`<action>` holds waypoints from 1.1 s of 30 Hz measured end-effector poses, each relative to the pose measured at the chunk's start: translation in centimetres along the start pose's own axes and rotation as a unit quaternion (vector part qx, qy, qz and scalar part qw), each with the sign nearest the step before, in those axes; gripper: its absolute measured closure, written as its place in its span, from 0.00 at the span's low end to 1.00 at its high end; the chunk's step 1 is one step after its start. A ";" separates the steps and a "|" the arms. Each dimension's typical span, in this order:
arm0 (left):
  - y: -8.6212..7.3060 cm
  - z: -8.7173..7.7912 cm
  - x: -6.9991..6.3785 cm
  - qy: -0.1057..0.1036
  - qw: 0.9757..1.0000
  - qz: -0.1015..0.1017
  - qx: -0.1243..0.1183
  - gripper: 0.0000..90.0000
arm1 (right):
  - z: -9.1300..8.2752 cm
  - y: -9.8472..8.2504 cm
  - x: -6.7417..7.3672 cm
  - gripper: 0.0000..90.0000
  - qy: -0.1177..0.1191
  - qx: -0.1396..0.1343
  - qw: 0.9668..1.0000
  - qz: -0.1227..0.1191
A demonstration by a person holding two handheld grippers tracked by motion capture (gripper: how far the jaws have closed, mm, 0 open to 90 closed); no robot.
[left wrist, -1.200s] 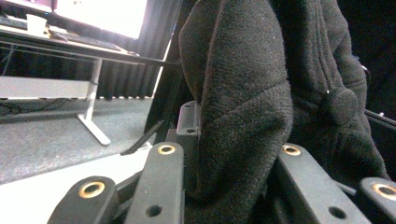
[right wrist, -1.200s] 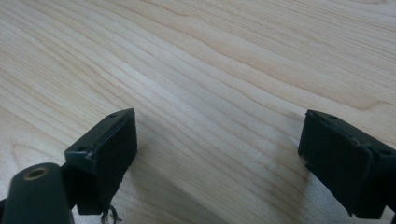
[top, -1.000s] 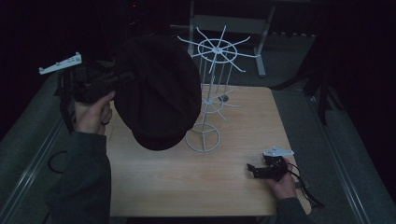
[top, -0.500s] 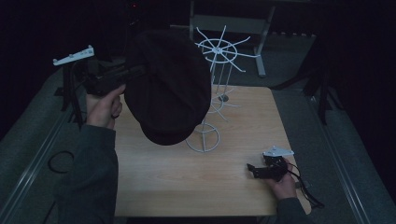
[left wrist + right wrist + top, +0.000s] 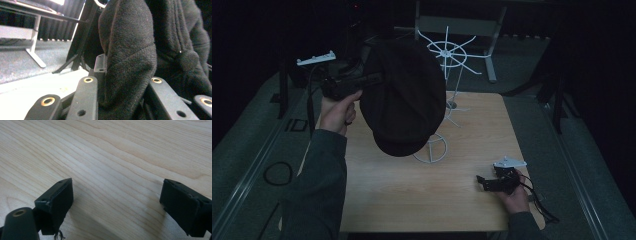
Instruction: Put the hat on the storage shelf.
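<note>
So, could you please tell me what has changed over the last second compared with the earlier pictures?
The left gripper, still shut on the black cap, has carried it away from the person and to the right, closer to the top spokes of the white wire stand. The right gripper has stayed open and resting on the wooden table, and the stand has not moved.

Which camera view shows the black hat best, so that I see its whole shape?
The high view: there the whole black hat hangs from the left tool, raised in front of the white wire stand. The left gripper view gives only close fuzzy fabric clamped between the jaws. The right gripper view shows the wooden table, no hat.
</note>
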State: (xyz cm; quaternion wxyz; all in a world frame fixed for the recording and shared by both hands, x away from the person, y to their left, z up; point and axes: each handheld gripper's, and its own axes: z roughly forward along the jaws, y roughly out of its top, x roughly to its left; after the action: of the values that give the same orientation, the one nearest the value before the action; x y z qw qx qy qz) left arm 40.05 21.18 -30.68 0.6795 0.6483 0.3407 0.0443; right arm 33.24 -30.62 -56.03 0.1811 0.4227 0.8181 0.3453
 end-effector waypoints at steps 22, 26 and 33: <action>-0.6 0.8 0.7 0.028 0.999 -0.020 0.019 0.77 | 0.0 0.0 0.0 0.13 0.000 0.000 1.000 0.000; -0.6 0.9 0.7 0.032 0.999 -0.018 0.019 0.75 | 0.0 0.0 0.0 0.13 0.000 0.000 1.000 0.000; -0.6 0.9 0.7 0.039 0.999 -0.014 0.022 0.73 | 0.0 0.0 0.0 0.13 0.000 0.000 1.000 -0.001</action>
State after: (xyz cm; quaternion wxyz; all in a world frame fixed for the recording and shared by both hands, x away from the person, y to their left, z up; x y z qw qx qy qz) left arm 40.84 20.62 -31.55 0.6518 0.6564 0.3764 0.0523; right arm 33.24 -30.63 -56.03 0.1813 0.4222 0.8183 0.3452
